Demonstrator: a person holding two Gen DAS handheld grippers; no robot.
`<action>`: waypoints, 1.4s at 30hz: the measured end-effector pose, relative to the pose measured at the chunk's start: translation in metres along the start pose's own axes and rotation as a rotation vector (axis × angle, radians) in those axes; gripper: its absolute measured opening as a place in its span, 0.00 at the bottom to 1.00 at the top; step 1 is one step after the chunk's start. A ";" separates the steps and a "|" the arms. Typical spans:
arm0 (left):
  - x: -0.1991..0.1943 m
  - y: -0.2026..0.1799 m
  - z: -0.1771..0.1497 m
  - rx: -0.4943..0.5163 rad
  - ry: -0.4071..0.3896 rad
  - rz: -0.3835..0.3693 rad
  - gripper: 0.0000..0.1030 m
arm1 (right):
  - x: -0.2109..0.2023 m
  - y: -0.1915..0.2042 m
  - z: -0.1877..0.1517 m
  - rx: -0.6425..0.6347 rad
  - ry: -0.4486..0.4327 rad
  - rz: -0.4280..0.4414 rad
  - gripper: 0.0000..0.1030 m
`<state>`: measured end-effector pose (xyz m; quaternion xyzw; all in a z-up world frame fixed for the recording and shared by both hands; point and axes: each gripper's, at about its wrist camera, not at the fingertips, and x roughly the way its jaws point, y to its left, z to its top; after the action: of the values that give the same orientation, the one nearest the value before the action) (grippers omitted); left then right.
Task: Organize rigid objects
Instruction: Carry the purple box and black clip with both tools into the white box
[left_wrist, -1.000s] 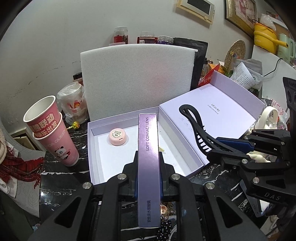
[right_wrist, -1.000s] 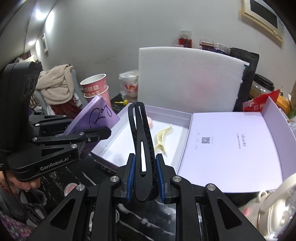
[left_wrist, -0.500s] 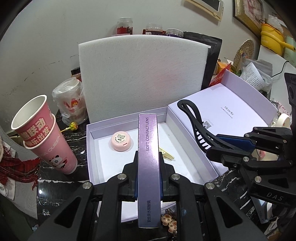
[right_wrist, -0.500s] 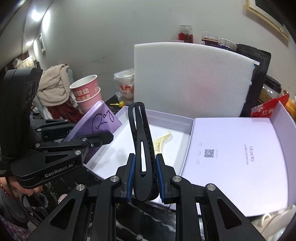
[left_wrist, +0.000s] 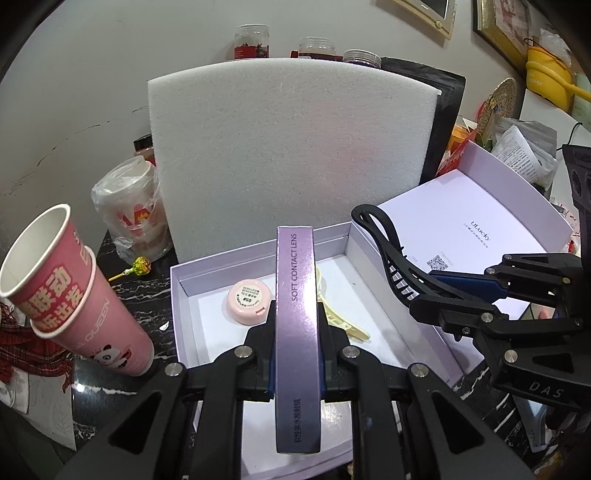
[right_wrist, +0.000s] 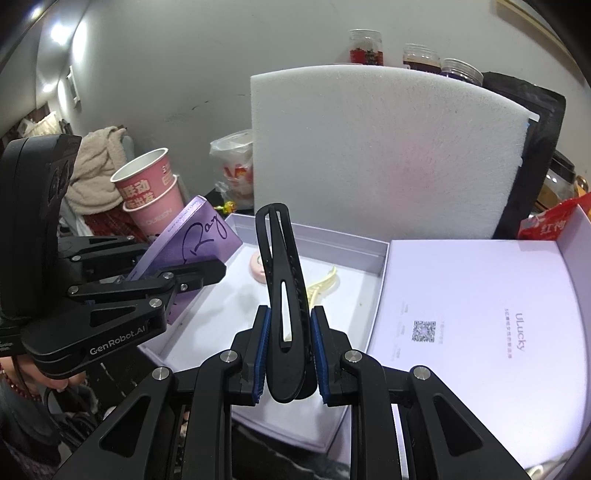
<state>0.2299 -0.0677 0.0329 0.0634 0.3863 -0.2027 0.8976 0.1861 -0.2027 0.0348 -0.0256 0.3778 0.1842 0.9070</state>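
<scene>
My left gripper (left_wrist: 296, 369) is shut on a long purple contact lens box (left_wrist: 296, 325), held edge-up over the front of an open white box (left_wrist: 184, 325). In the right wrist view that purple box (right_wrist: 195, 243) shows at the left, above the white box's left wall. My right gripper (right_wrist: 290, 358) is shut on a black hair clip (right_wrist: 284, 280) that sticks up over the white box (right_wrist: 332, 242). Inside the box lie a round pink case (left_wrist: 249, 301) and a cream hair clip (left_wrist: 347, 326). The black clip (left_wrist: 384, 251) also shows at the right of the left wrist view.
The box's lid (right_wrist: 480, 314) lies open to the right. A white foam sheet (left_wrist: 291, 147) stands behind the box. Stacked pink paper cups (left_wrist: 70, 302), a bagged cup (left_wrist: 129, 214) and a lollipop (left_wrist: 140, 266) sit to the left. Jars and clutter line the back.
Both grippers have moved forward over the white box with their loads still held. The box, its contents and the foam sheet now look nearer and larger.
</scene>
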 end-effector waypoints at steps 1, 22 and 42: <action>0.001 0.001 0.002 0.004 -0.003 0.000 0.15 | 0.001 -0.001 0.001 0.003 0.000 -0.002 0.21; 0.029 0.008 0.041 0.043 -0.041 0.003 0.15 | 0.019 -0.029 0.027 0.063 -0.013 -0.075 0.21; 0.083 0.014 0.042 0.066 0.085 0.042 0.15 | 0.065 -0.051 0.028 0.099 0.087 -0.149 0.21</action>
<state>0.3148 -0.0926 0.0020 0.1098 0.4157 -0.1935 0.8819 0.2647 -0.2242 0.0052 -0.0169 0.4223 0.0960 0.9012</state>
